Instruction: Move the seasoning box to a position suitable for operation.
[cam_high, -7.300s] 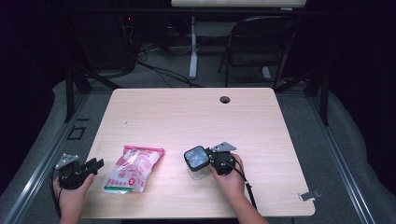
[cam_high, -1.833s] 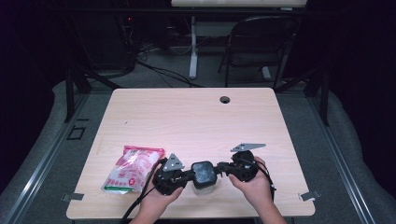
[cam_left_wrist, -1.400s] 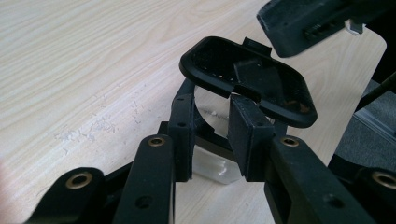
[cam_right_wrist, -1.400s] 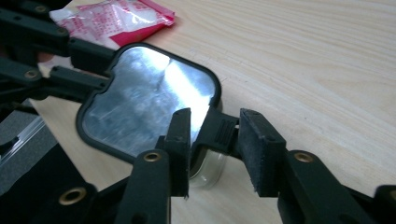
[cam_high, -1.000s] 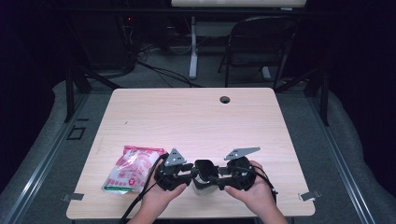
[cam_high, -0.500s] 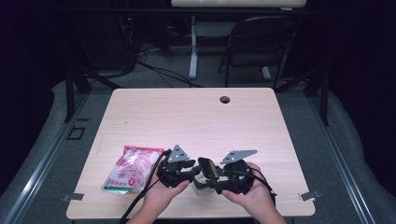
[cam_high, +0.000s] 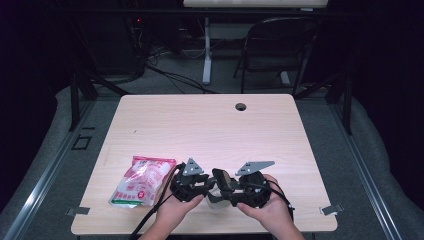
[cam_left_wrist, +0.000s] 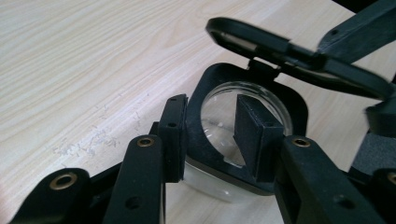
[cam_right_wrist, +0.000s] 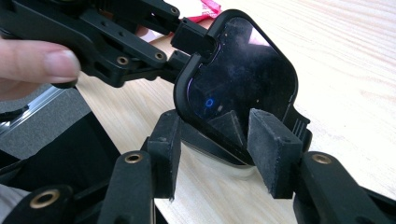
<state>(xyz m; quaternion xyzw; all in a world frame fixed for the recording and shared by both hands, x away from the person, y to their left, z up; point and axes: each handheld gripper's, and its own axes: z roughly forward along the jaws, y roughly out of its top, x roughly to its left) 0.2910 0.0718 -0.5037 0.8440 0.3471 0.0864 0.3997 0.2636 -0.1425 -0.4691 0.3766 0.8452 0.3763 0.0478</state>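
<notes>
1. Left gripper (cam_left_wrist: 210, 135) clamped the container (cam_left_wrist: 219, 186) by its black square rim: one pad outside the rim, the other inside the opening.
2. Right gripper (cam_right_wrist: 219, 140) had just been closing, hinged lid (cam_right_wrist: 238, 74) between the jaws; pads looked near it, contact unclear.
3. Container sat on the table (cam_high: 210, 130) near the front edge, between both hands; lid raised and tilted, clear body below.
4. Snack bag (cam_high: 141, 181) lay just left, apart.
5. Judgement: keep the left clamp steady, grip the lid near its free edge, and swing it about the hinge without twisting.
</notes>
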